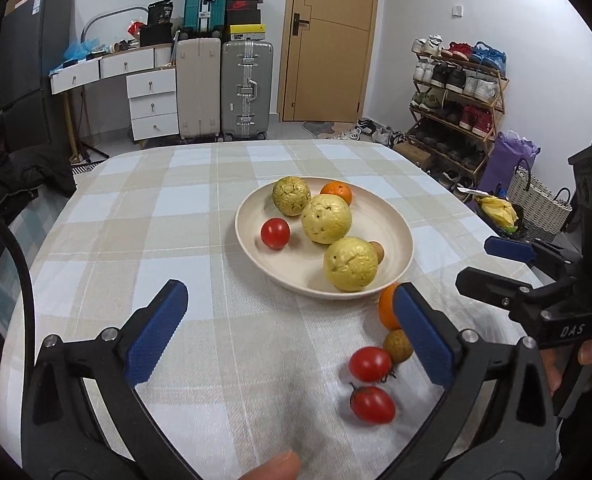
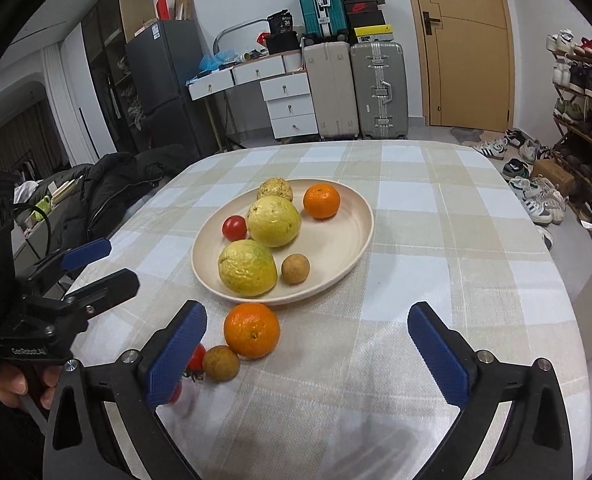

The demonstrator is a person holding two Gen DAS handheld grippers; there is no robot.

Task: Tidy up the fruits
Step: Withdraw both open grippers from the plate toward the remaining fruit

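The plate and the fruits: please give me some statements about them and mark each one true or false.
1. The plate holds three big yellow fruits. True.
2. Both oranges lie on the plate. False: one orange lies on the tablecloth, in front of the plate.
3. Two red tomatoes lie on the cloth. True.
4. The left gripper holds a tomato. False: it is open and empty.
5. The right gripper is open. True.
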